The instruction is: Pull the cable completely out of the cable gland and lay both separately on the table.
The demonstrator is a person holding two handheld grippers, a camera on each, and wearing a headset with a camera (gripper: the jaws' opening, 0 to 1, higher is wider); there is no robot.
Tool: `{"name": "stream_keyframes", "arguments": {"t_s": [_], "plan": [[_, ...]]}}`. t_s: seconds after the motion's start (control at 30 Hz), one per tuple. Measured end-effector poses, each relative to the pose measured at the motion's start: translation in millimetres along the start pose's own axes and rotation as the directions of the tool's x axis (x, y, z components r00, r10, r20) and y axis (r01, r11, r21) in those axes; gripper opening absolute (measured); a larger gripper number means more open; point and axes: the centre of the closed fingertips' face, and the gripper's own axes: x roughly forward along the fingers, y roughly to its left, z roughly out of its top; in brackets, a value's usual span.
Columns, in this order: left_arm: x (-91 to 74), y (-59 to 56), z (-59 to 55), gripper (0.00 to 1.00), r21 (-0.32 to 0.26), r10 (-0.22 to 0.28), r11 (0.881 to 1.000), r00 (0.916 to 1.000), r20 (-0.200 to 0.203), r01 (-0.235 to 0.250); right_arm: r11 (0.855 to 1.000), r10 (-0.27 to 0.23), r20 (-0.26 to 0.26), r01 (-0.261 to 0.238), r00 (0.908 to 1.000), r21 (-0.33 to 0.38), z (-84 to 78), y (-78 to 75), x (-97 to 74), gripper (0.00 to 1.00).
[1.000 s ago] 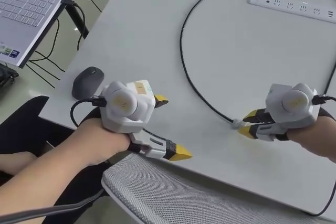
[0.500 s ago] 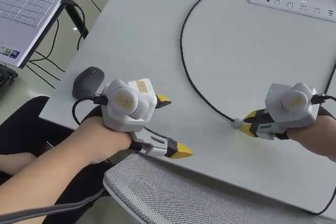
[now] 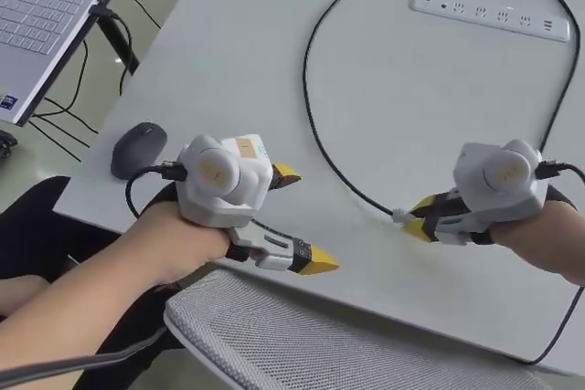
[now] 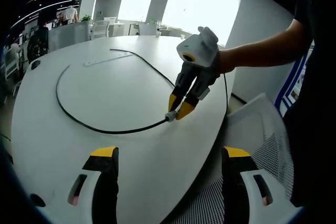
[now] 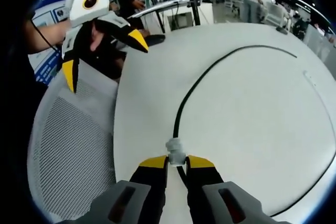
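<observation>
Right claw [image 3: 418, 218]: pinching cable [image 3: 304, 89], seemingly just behind gland [image 3: 399, 216]
Left claw [image 3: 308, 219]: spread, empty
Nearer: right, gland at its tips; left well apart

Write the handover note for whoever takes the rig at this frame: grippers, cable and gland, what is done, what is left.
Left gripper: open, empty, at the table edge above the chair.
Right gripper: shut on the cable gland, low over the table.
Cable: threaded in the gland, arcing away across the table.
Done: gland gripped.
Left: grip the cable with the left gripper, pull it fully out, lay both down apart.
</observation>
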Motion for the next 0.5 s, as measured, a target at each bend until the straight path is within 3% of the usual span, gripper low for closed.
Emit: {"name": "stream_keyframes", "arguments": {"t_s": [0.23, 0.5], "plan": [[9.9, -10.6, 16.0, 0.79, 0.012, -0.023, 1.000, 0.9996, 0.015, 0.023, 1.000, 0.013, 0.035, -0.014, 0.9993, 0.022, 5.0, 15.3, -15.8, 0.08], [26.0, -25.2, 27.8, 0.78, 0.061, -0.059, 0.996, 0.9983, -0.002, 0.059, 1.000, 0.031, 0.060, -0.031, 0.9977, -0.002, 10.4, 38.3, -30.7, 0.08]]}}
